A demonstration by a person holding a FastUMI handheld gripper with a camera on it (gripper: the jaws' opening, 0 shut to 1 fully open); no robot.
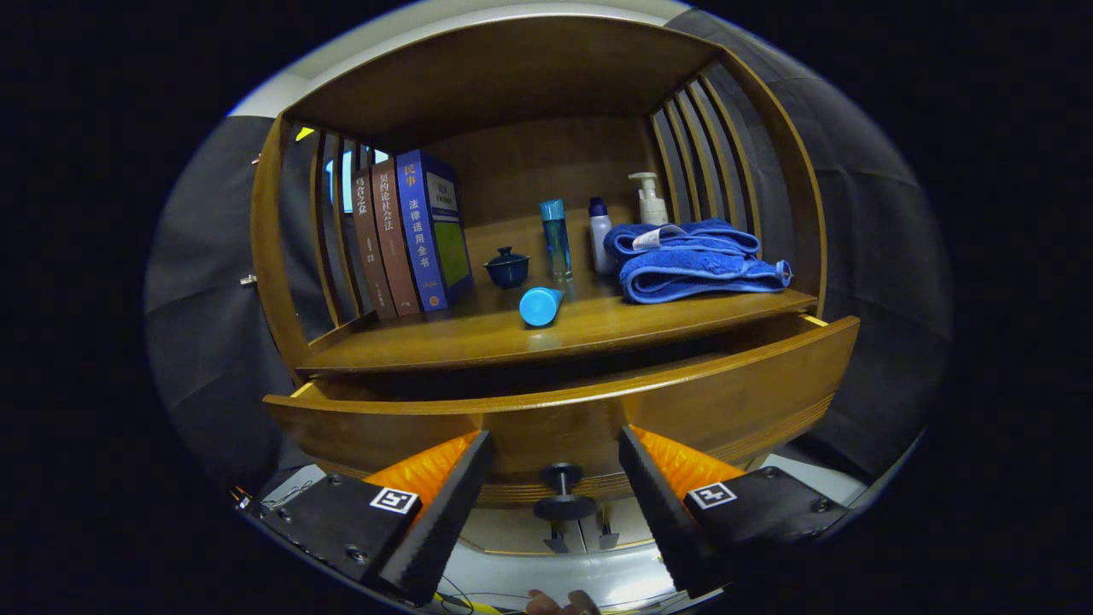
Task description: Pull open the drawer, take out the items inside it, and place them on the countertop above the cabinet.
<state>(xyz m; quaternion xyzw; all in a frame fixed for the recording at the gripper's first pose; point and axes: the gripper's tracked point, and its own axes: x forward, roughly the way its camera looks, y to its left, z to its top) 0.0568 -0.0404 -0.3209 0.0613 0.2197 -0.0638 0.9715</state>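
Observation:
The wooden drawer [734, 393] stands pulled partly out below the countertop [478, 337]. Its dark round knob [563, 492] sits on the drawer front, between my fingers and a little below their tips. My gripper [555, 440] is open, one finger on each side of the knob, neither touching it. The drawer's inside is dark and hidden behind its front panel. On the countertop lie a light-blue tube [540, 305], a small dark-blue lidded cup [507, 266], a tall blue bottle [556, 238] and a folded blue towel [696, 260].
Three upright books [410, 235] stand at the countertop's left end. A white bottle with a blue cap [600, 235] and a pump bottle [651, 199] stand behind the towel. Slatted wooden sides and a wooden top enclose the shelf space.

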